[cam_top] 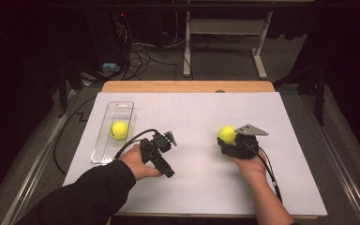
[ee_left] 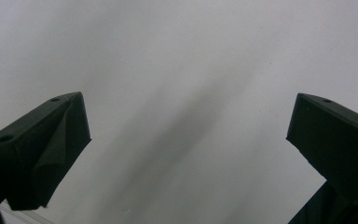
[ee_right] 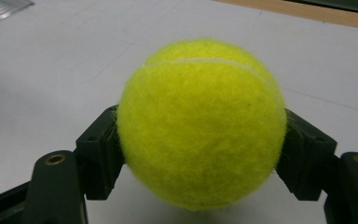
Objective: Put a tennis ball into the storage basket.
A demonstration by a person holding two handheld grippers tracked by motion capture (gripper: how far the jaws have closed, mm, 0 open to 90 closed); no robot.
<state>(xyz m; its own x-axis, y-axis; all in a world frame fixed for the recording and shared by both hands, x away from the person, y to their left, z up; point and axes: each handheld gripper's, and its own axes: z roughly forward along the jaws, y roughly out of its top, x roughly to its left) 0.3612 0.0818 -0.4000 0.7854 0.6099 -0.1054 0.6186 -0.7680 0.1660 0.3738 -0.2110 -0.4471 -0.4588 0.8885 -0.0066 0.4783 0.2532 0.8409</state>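
The right gripper [cam_top: 228,137] sits right of the middle of the white sheet [cam_top: 192,187], and its jaws are clamped on a yellow tennis ball [cam_top: 227,134]. In the right gripper view that held ball [ee_right: 200,126] is pinched from both sides, each black jaw pressed into the felt, low over the sheet; I cannot quite tell whether it touches the surface. A grey three-cornered plate [cam_top: 251,129] rides on top of this gripper.

The left gripper [cam_top: 171,139] is held near the sheet's middle-left, tilted. In the left gripper view its jaws stand wide apart with only the bare white sheet [ee_left: 191,70] between them, grasping nothing.

A second tennis ball [cam_top: 119,130] lies in a clear plastic tray [cam_top: 122,107] on the left side of the sheet, just left of the left gripper and apart from it. The sheet covers a wooden table [cam_top: 187,86], whose far edge shows beyond it
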